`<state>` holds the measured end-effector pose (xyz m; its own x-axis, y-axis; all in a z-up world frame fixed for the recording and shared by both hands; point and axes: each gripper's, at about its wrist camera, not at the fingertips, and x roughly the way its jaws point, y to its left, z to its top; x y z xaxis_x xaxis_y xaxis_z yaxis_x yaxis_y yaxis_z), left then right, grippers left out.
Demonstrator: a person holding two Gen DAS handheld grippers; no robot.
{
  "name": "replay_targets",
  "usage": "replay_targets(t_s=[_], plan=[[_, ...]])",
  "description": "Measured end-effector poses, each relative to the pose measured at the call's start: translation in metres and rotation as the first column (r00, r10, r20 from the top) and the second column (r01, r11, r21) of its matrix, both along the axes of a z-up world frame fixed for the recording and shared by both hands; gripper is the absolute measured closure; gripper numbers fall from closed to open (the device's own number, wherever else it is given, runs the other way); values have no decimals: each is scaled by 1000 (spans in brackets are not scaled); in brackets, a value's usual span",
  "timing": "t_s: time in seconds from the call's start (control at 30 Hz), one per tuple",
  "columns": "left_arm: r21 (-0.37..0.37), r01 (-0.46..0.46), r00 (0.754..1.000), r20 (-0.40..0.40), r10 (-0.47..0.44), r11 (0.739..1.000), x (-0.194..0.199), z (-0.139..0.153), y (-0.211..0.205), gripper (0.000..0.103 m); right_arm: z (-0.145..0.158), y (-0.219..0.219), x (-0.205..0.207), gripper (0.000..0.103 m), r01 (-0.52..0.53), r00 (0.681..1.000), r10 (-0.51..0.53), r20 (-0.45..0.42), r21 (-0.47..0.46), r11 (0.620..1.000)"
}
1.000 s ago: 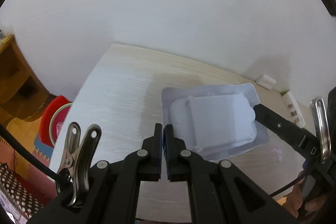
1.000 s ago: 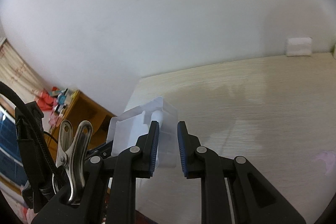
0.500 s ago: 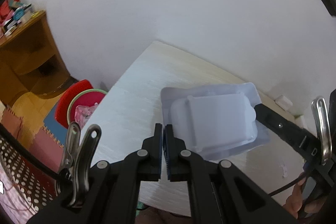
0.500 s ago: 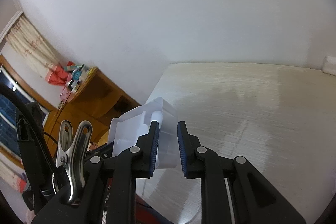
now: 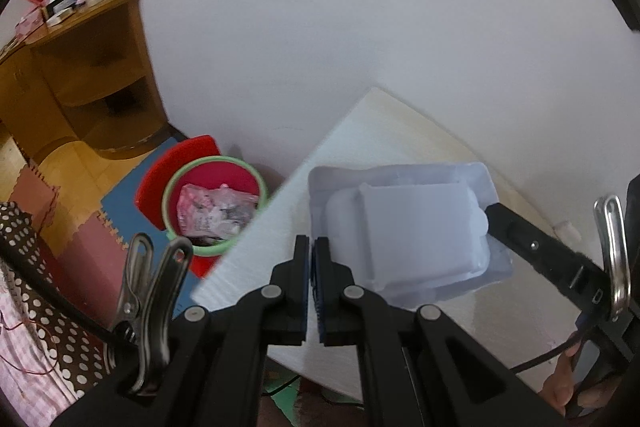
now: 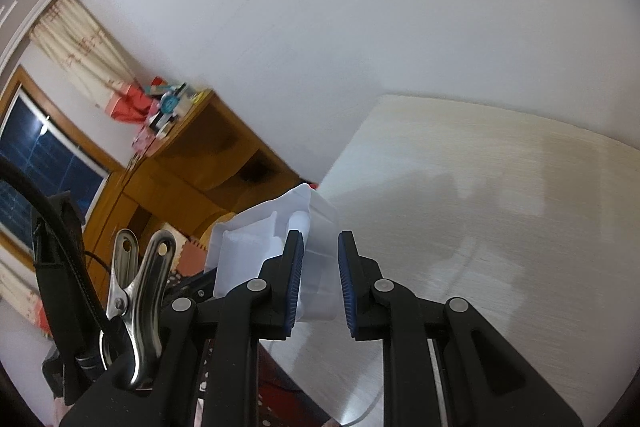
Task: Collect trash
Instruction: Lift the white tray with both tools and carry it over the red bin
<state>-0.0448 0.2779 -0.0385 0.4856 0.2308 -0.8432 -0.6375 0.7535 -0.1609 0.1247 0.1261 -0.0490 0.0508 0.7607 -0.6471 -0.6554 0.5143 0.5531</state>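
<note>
Holding: a white plastic container (image 5: 404,223) was gripped at opposite edges by both tongs and was carried above the corner of a pale wooden table (image 5: 420,131).
Left gripper (image 5: 312,251): its fingers were pressed almost together, with the container's near rim pinched between the blue pads.
Right gripper (image 6: 319,259): its jaws were seen set a little apart, with a wall of the container (image 6: 276,243) caught between them; the left pad was touching the plastic, while contact on the right pad could not be made out.
Container: it was seen tilted, its hollow side turned toward the left camera, a moulded raised block inside it.
Trash bin (image 5: 214,203): a red bin with a green rim was seen on the floor just beside the table edge, below and left of the container; crumpled plastic wrappers (image 5: 216,211) were lying inside it.
Surroundings: a wooden desk (image 5: 80,75) was standing against the white wall, well apart from the table.
</note>
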Motion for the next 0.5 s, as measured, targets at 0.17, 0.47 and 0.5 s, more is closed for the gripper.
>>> replay_targets(t_s=[0.17, 0.47, 0.5], plan=[[4, -17, 1000, -18, 17, 1000, -15, -1, 42, 103, -3, 42, -15, 82, -31, 999, 31, -9, -6, 999], [-5, -35, 998, -60, 34, 999, -33, -20, 127, 103, -15, 124, -40, 82, -71, 997, 71, -11, -51, 996], [-4, -39, 997, -67, 38, 999, -34, -23, 139, 103, -17, 134, -43, 82, -76, 997, 75, -14, -56, 996]])
